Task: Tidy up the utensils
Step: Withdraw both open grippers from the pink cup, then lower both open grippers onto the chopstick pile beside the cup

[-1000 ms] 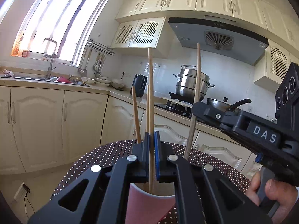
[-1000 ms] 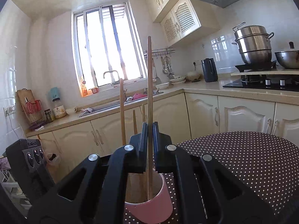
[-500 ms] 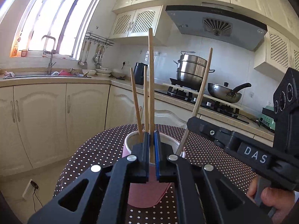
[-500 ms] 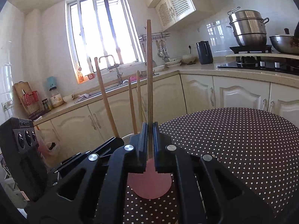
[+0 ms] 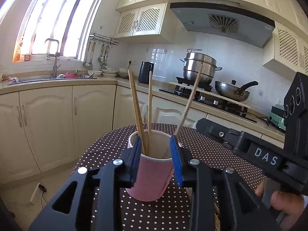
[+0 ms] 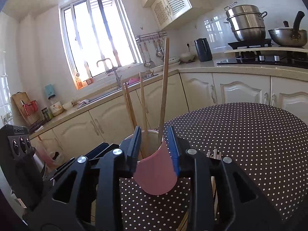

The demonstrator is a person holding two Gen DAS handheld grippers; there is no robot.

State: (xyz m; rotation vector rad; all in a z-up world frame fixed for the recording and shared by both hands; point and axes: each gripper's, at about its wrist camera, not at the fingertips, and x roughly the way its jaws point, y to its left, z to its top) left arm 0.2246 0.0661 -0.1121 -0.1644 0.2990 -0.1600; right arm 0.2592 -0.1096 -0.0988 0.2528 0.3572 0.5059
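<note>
Flanking the cup [image 5: 149,171] with both fingers spread, the left gripper [image 5: 156,160] is released and holds nothing; the cup's pink wall sits in the gap, with a little room on each side. From the other side the right gripper [image 6: 154,150] does the same: fingers apart, nothing gripped, the cup [image 6: 156,175] between them. Four chopsticks [image 6: 143,111] stand in the cup, leaning on its rim: in the left wrist view two tilt left against the near rim and one [image 5: 189,100] leans far right, its tip well above the right gripper's black body [image 5: 248,144]. More chopsticks [image 6: 214,155] lie flat on the surface [image 6: 240,134] just right of the cup, partly hidden under the right gripper's frame. The cup stands near the left edge of the round dotted surface; the cloth runs wide and bare to the right and back, up to a curved rim. Beyond the rim, cabinets [image 5: 57,123] stand well apart from the cup
</note>
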